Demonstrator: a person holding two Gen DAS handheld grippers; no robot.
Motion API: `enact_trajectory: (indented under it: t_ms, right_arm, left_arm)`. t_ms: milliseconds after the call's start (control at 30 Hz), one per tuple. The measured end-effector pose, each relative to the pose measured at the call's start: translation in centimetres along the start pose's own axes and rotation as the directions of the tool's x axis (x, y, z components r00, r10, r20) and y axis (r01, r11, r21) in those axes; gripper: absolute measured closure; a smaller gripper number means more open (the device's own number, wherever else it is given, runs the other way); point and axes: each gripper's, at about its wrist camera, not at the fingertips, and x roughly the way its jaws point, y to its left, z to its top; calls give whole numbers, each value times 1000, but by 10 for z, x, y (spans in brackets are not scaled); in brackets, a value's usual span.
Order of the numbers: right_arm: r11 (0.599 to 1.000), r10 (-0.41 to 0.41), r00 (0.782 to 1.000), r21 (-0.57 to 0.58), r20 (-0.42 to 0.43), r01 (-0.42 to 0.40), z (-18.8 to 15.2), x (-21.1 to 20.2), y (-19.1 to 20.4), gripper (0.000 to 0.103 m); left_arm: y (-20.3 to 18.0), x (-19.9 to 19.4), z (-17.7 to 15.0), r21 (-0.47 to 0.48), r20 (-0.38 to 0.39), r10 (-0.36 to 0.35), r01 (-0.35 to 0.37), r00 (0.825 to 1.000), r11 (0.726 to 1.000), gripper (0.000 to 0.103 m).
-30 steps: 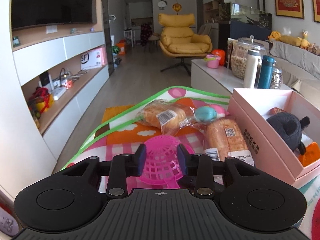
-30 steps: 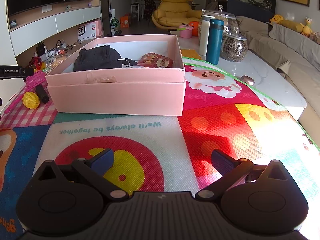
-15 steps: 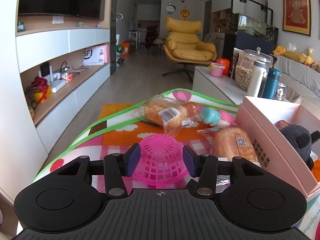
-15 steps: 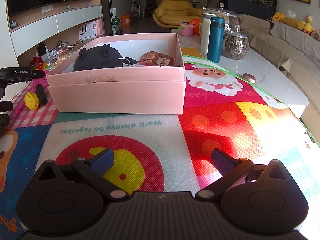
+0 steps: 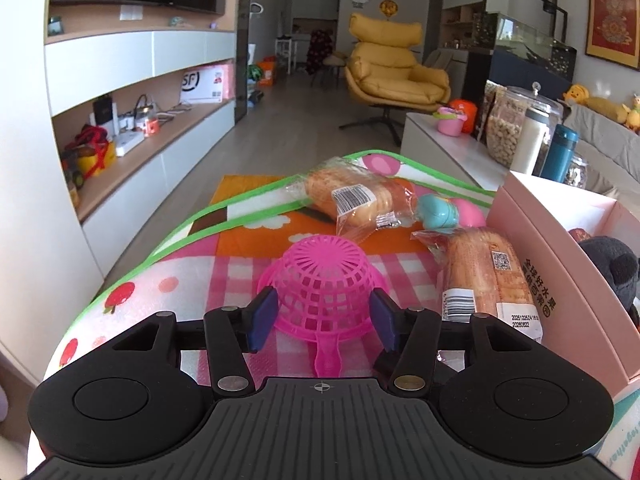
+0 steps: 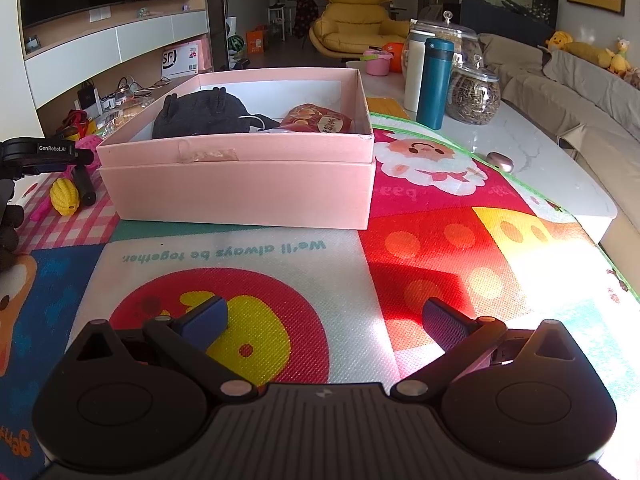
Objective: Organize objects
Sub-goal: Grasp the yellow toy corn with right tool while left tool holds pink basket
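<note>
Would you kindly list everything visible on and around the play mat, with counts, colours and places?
Plastic mesh strainer: one, pink, upside down on the mat between the left tool's pads.
Wrapped bread loaves: two, golden, beyond the strainer.
Cardboard box: one, pink, open, on the mat.
Plush toy: one, black, inside the box.
Snack packet: one, red, inside the box.
Insulated flask: one, teal, on the marble tabletop.
Left tool: jaws opening, pads clear of the strainer.
Right tool: open, empty, over the mat.

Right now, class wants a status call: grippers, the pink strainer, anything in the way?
Left gripper opening, pink strainer between pads, upside down on mat. Right gripper open, empty. Bread packet lies before pink box.
</note>
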Motion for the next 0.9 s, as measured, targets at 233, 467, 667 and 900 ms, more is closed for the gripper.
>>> enact_trajectory:
  t_ms: [233, 467, 667, 900]
  right_arm:
    - [1000, 3, 1000, 3, 2, -3, 0, 0, -1, 0]
    - [995, 65, 998, -71, -17, -66, 3, -3, 12, 0]
    - [945, 248, 968, -211, -45, -252, 19, -12, 79, 7]
    - [888, 338, 938, -307, -73, -344, 48, -4, 180, 18]
  left_arm:
    - [2, -20, -9, -9, 27, -9, 9, 1000, 1000, 61]
    - [14, -96, -55, 11, -21, -39, 40, 999, 999, 61]
    - [28, -153, -92, 39, -37, -59, 61, 998, 997, 61]
    - [42, -180, -112, 16, -26, -86, 86, 996, 996, 61]
